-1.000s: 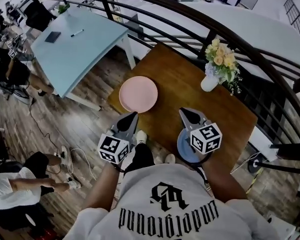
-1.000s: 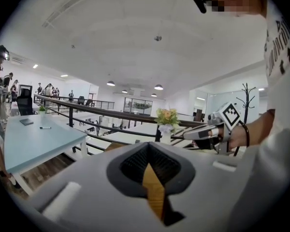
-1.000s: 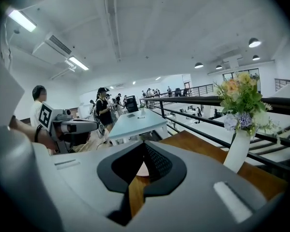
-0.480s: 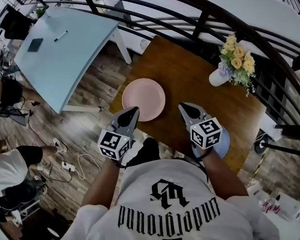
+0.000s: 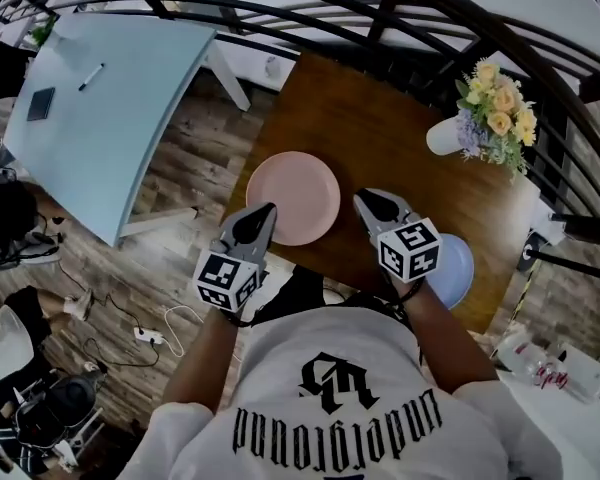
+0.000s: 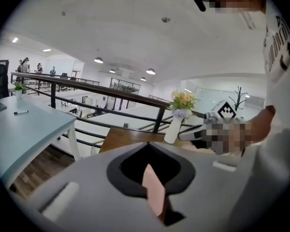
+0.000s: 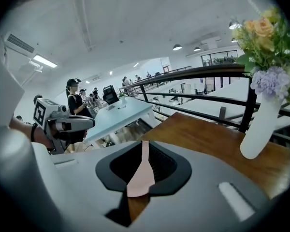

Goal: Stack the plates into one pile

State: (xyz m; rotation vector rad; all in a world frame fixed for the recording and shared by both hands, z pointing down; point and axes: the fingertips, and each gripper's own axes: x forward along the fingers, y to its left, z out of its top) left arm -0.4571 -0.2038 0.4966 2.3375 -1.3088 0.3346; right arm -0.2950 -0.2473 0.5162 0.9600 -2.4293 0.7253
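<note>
Open office room behind a black railing (image 5: 280,13). On the brown tabletop (image 5: 380,118), the pink plate (image 5: 292,196) lies by the near-left edge and the blue plate (image 5: 460,264) at the near-right corner, not yet stacked. The left tool (image 5: 264,212) and right tool (image 5: 363,199), jaws narrowed to a slit and empty, flank the pink plate; lifting it likely means opening on its rim

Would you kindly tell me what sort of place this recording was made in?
Probably an open-plan office, perhaps on a mezzanine: a black railing edges the floor, a pale blue desk carries a pen, and people stand near a monitor.
</note>
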